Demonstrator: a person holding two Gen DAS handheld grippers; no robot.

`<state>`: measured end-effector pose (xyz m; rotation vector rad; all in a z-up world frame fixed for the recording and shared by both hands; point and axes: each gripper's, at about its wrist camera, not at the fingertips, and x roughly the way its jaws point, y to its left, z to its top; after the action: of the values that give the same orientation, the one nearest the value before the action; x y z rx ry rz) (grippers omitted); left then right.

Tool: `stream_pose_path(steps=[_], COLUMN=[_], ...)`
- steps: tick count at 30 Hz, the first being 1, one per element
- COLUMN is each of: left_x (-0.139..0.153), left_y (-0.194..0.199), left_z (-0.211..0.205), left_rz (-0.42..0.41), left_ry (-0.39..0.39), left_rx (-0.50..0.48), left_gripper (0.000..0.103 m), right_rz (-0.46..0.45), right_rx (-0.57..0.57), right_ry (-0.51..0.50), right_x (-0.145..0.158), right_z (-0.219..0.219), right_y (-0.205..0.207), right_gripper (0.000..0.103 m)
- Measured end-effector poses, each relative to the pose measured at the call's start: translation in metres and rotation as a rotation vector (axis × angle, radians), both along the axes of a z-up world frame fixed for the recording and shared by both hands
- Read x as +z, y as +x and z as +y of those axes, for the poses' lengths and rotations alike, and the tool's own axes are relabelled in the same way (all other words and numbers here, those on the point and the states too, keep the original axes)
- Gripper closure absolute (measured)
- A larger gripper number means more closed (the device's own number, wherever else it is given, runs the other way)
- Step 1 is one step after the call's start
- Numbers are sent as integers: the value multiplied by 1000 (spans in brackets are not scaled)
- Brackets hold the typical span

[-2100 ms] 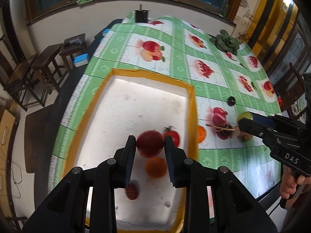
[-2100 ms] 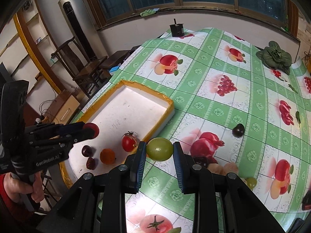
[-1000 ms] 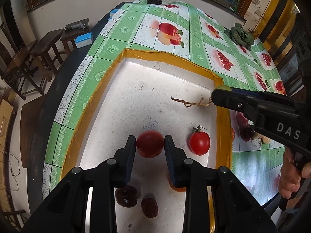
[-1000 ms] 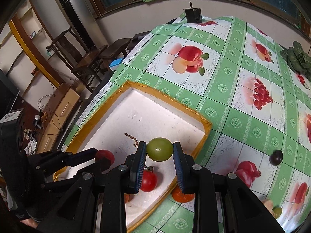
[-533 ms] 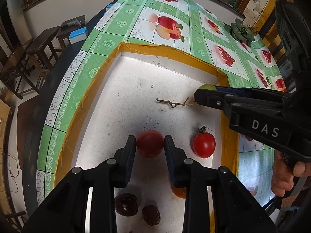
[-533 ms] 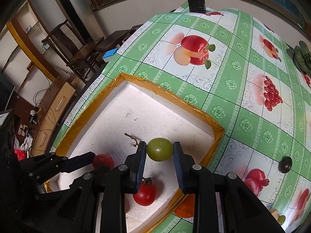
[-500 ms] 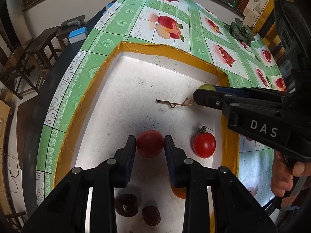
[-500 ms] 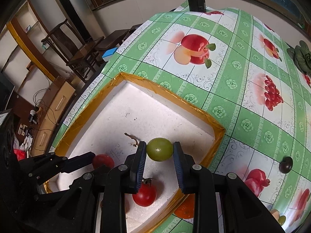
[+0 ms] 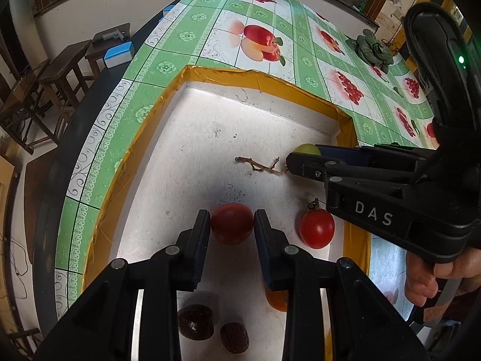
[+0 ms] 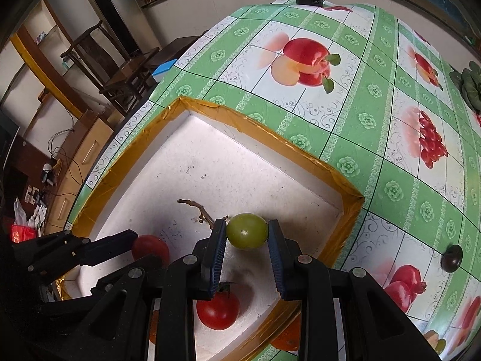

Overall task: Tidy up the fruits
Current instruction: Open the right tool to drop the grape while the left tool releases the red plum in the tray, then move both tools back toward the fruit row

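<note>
Fruit-print tablecloth [image 10: 375,120], foam tray [image 9: 255,82]; left gripper [image 9: 231,231] clamps red fruit [image 9: 231,222], right gripper [image 10: 246,240] clamps green fruit [image 10: 246,231] over tray

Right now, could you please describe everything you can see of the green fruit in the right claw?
The green fruit is small, round and smooth, yellowish green with a faint sheen. It is held off the floor of the white foam tray, pinched on both sides by the right claw. A dry brown twig trails from its left side. A red tomato lies below it.
</note>
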<state>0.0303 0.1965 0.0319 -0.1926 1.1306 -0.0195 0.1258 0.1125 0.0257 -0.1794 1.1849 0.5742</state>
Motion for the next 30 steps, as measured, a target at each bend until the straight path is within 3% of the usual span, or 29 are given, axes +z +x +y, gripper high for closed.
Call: stream_pose_path(steps=[8, 11, 13, 30], left_x=[0, 1, 3, 26], left_y=[-3, -5, -8, -27], left_z=[2, 4, 5, -8], left_rz=[-5, -8, -20, -66], left_ry=[2, -6, -1, 26], left_rx=[27, 39, 51, 61], left_gripper=[72, 58, 51, 46], right_rz=[-5, -10, -16, -47], right_rx=[-3, -14, -21, -148], right_ry=[-21, -4, 13, 93], right_x=[-1, 3, 10, 47], right_z=[2, -2, -6, -84], right_y=[0, -1, -2, -28], right_gripper=[73, 63, 63, 62])
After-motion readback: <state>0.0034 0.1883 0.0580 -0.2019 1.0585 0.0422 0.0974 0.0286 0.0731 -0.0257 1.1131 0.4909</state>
